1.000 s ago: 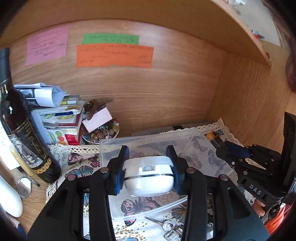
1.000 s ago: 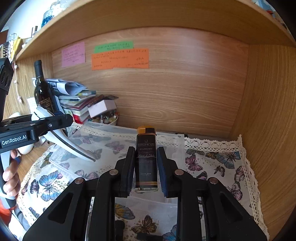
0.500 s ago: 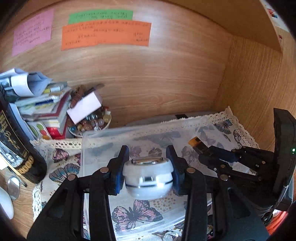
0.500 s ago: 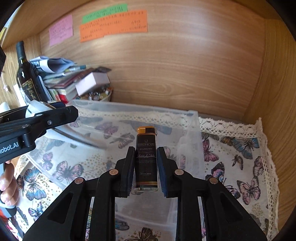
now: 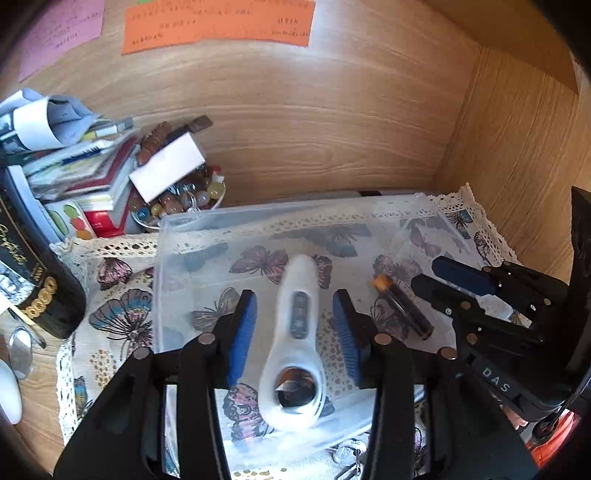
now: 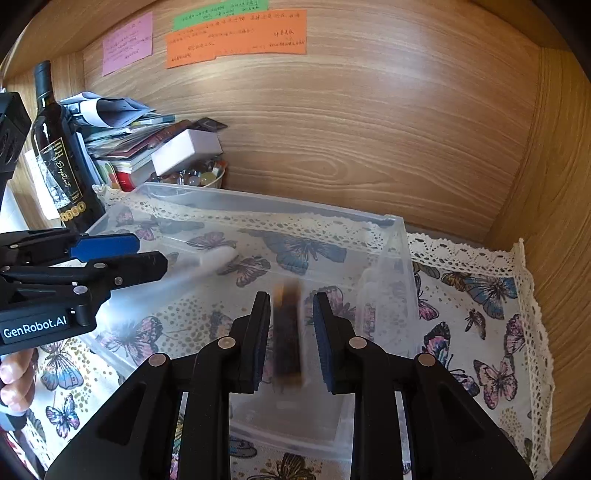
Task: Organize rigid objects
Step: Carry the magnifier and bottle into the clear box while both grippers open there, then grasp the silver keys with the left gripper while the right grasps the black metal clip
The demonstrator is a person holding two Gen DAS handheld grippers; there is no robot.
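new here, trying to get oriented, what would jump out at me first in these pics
Two objects are caught mid-drop over the clear plastic bin on the butterfly cloth: a white magnifier between the open left gripper, whose jaws have just been opening, and a blurred dark bottle loose between the right gripper. Next, the orange note on the wooden back wall and the wine bottle at far left.

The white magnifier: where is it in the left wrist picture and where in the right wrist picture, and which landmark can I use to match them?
Left wrist: the white magnifier lies at lower centre, in the clear box.
Right wrist: it is a blurred white streak at centre left, inside the same box.
Shared landmark: the orange note on the back wall, also at the top of the right wrist view.
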